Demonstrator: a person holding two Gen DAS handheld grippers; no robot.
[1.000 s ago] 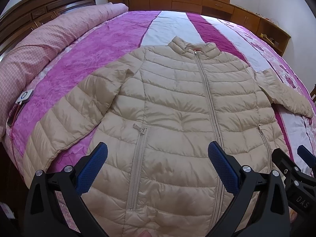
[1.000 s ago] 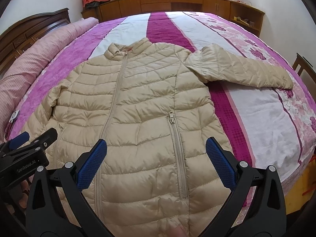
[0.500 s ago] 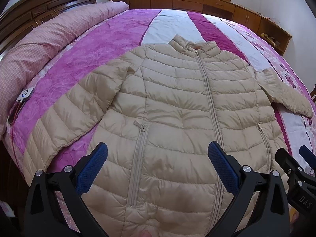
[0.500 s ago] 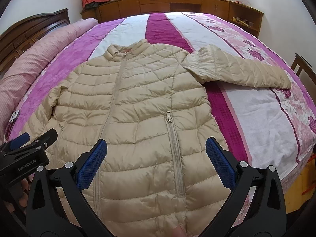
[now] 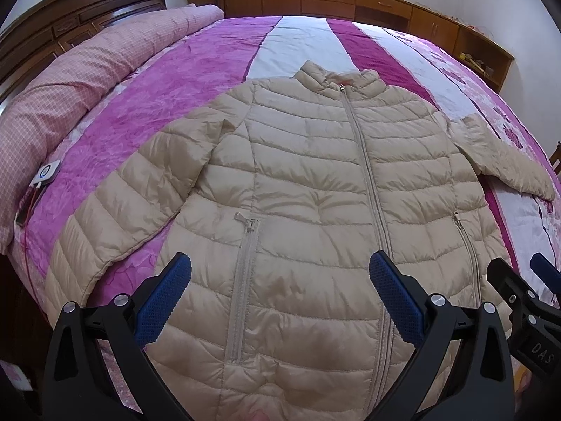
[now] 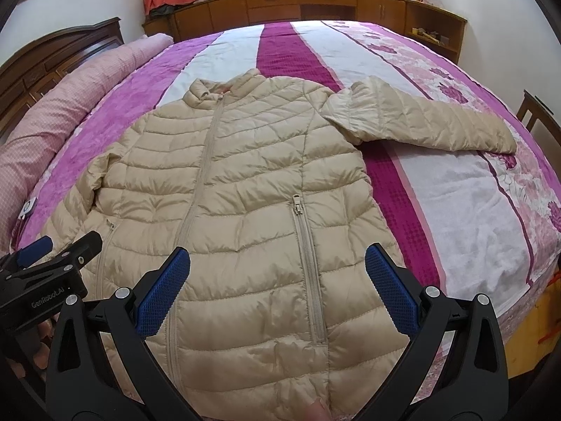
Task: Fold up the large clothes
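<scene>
My left gripper (image 5: 280, 293) hangs over the lower front of the jacket (image 5: 315, 189) with its jaws spread wide, holding nothing and touching nothing I can see. My right gripper (image 6: 277, 291) is the same: jaws wide apart, empty, above the hem beside a pocket zipper (image 6: 308, 273). The finger pads (image 5: 164, 298) are blue with a fine dimpled grip on black frames. The jacket is a beige quilted puffer, shiny and softly ribbed in horizontal channels, zipped up the centre, lying flat and face up on the bed (image 6: 455, 193) with its collar away from me. One sleeve (image 6: 420, 119) stretches out sideways across the bedspread; the other (image 5: 115, 207) angles down towards the bed's edge. The bedspread has magenta, white and floral stripes. A pink checked rolled quilt (image 5: 70, 80) lies along the dark wooden headboard (image 5: 70, 21).
</scene>
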